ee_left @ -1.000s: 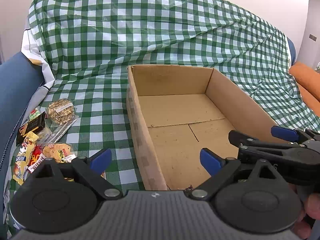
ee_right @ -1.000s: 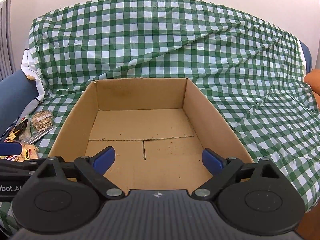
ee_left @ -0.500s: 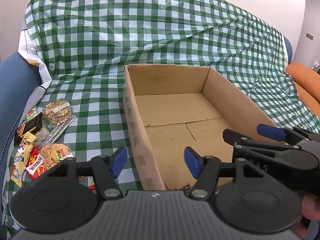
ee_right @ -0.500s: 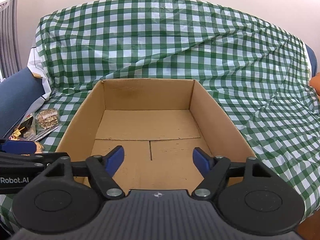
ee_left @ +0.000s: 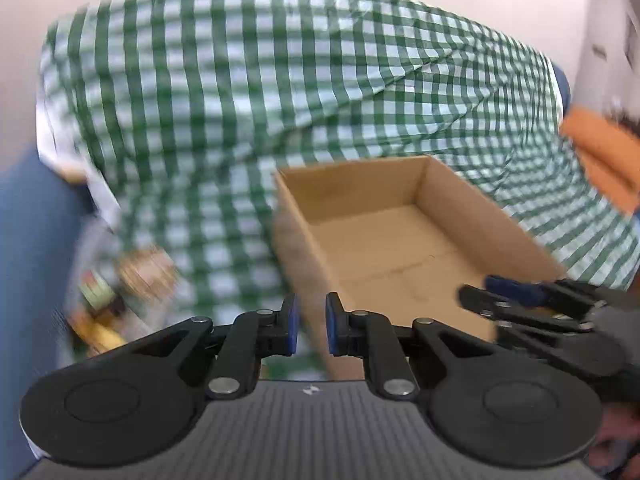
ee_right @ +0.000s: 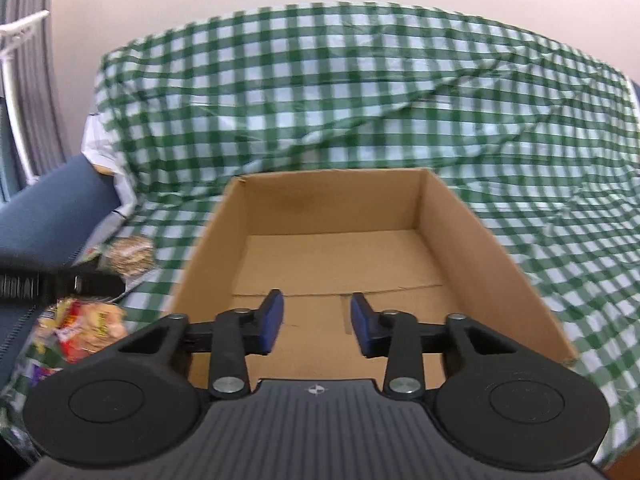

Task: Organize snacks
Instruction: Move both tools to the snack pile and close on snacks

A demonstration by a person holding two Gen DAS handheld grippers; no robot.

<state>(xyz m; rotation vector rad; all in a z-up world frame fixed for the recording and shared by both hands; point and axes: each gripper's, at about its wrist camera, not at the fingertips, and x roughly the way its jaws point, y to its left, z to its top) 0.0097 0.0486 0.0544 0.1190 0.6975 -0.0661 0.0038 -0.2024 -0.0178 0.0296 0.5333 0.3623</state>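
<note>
An open, empty cardboard box (ee_left: 400, 236) (ee_right: 340, 256) sits on the green checked cloth. A blurred pile of snack packets (ee_left: 120, 292) (ee_right: 92, 320) lies on the cloth left of the box. My left gripper (ee_left: 310, 326) hangs above the box's near left corner, its blue pads a narrow gap apart with nothing between them. My right gripper (ee_right: 316, 322) is over the box's near edge, its pads a wider gap apart and empty. It also shows at the right of the left wrist view (ee_left: 520, 296).
The green checked cloth (ee_right: 360, 112) covers a sofa and rises behind the box. A blue sofa arm (ee_left: 32, 248) is at the left. An orange cushion (ee_left: 600, 152) lies at the far right. A white rack (ee_right: 16, 92) stands at the far left.
Both grippers have narrowed their jaws a lot, the left more than the right. Both views have pulled back and tilted up, so the box sits lower and farther. The left view is motion-blurred.
</note>
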